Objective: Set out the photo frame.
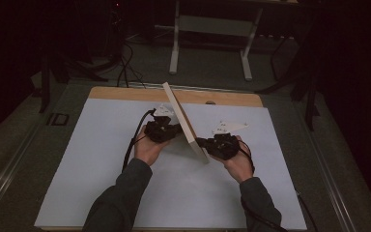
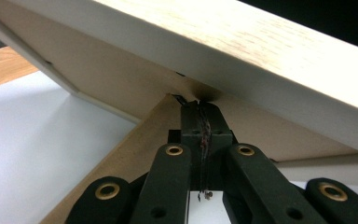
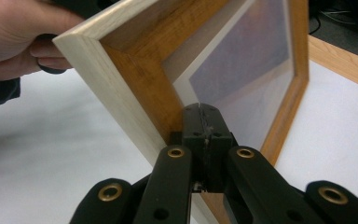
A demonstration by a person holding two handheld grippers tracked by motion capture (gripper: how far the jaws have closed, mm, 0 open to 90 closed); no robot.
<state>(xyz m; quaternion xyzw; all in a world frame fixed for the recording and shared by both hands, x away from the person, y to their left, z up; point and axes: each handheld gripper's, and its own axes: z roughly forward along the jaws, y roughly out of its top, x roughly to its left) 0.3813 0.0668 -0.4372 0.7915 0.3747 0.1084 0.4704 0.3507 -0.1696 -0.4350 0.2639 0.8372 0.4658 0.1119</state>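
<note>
A light wooden picture frame (image 1: 182,120) stands tilted on edge over the white sheet (image 1: 101,159), squeezed between my two grippers. My left gripper (image 1: 173,130) is shut, and its closed tips (image 2: 200,109) push against the frame's back side (image 2: 261,42), with nothing between the jaws. From the other side my right gripper (image 1: 202,142) is also shut. Its closed tips (image 3: 200,112) rest against the inner edge of the frame's front (image 3: 121,84), beside the glass pane (image 3: 251,70). The left hand (image 3: 14,32) appears behind the frame in the right gripper view.
The white sheet lies on a wooden board whose far strip (image 1: 125,93) is bare. Beyond the table stand a white table frame (image 1: 210,24) and cables on the floor (image 1: 125,63). Dark surroundings lie on both sides.
</note>
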